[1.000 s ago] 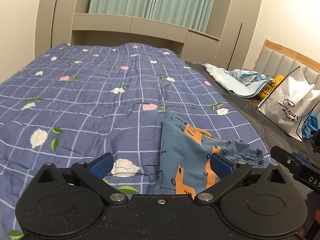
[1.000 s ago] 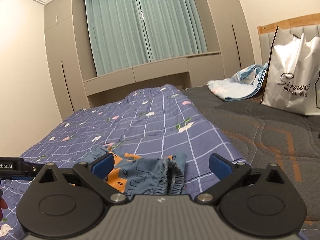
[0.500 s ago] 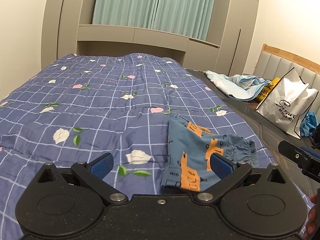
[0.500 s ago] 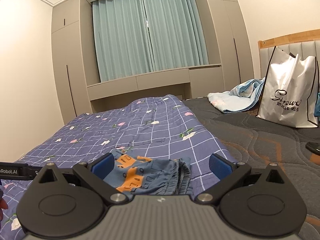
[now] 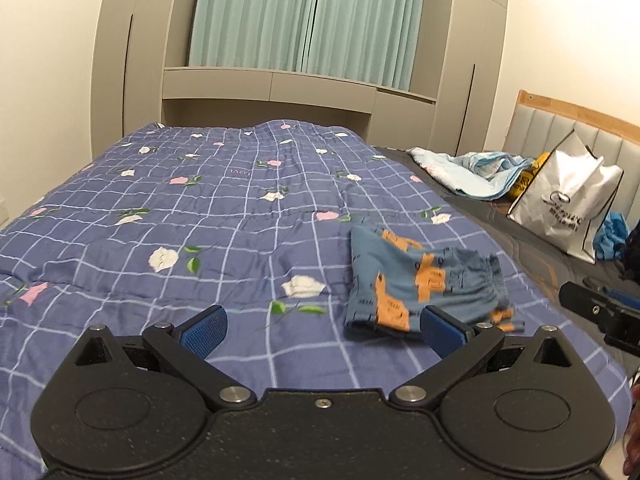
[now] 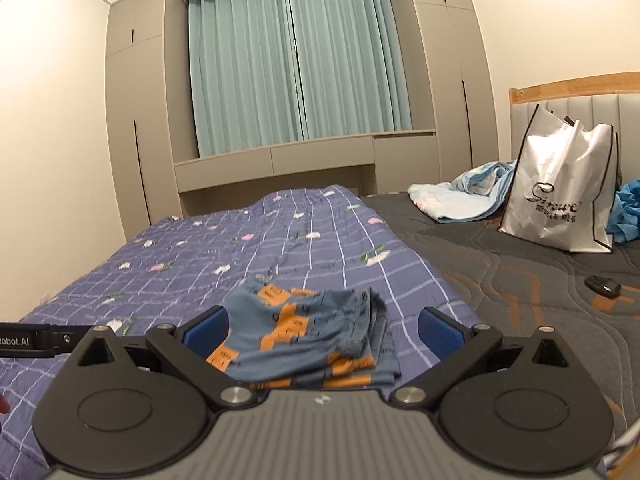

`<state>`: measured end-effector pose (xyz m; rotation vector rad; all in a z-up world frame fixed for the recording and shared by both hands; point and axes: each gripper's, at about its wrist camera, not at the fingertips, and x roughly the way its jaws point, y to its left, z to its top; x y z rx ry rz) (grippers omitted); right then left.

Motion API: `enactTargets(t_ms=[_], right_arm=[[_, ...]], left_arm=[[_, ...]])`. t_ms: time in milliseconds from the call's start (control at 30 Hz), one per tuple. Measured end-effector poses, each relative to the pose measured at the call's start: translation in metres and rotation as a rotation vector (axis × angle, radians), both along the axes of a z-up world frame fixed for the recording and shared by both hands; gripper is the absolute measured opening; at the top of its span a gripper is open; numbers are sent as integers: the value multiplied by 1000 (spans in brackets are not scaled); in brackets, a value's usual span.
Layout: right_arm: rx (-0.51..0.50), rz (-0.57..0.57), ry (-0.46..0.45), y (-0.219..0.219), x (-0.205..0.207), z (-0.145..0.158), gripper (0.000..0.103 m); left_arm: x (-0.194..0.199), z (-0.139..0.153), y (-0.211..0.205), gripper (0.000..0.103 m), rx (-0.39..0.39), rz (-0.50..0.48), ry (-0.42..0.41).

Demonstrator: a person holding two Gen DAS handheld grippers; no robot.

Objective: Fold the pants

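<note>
folded pants (image 6: 304,332) were seen flat on the checked quilt (image 5: 200,232), waistband toward the headboard (image 6: 576,92), long axis unclear. left gripper (image 5: 324,326) and right gripper (image 6: 324,330) were held spread apart, empty.

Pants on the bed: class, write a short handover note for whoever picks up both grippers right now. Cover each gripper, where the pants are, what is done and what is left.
Left gripper: open, empty, above the quilt, just left of the pants.
Right gripper: open, empty, directly in front of the pants.
Pants: blue with orange patches, lying as a compact layered bundle on the blue checked quilt near its right edge; neither gripper touches them.
Done: the pants look folded into a small stack, elastic waistband on the right side.
Left: probably only a check that the edges line up; the near layers look slightly uneven. White bag and other laundry on the grey mattress are not part of this.
</note>
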<state>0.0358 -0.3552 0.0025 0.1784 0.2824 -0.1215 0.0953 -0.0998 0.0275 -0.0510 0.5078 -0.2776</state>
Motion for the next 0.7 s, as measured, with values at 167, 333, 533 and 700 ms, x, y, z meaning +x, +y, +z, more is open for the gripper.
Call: enactTargets(t_ms=[167,333,533,700], right_arm=[[6,-10,4,9,-19,-5,103],[-17,-35,2,15,-32,-7,103],[-42,-53,19,25,-42,-14,103],[-35,-59,51,30,-43,-22,103]], left_arm=[[-15,-8,9,102,16,3,5],[-26,-14,15,102,7,7,1],[-36,-21,17,102,11,11,-19],[-44,-33,16,102,34,17,-32]])
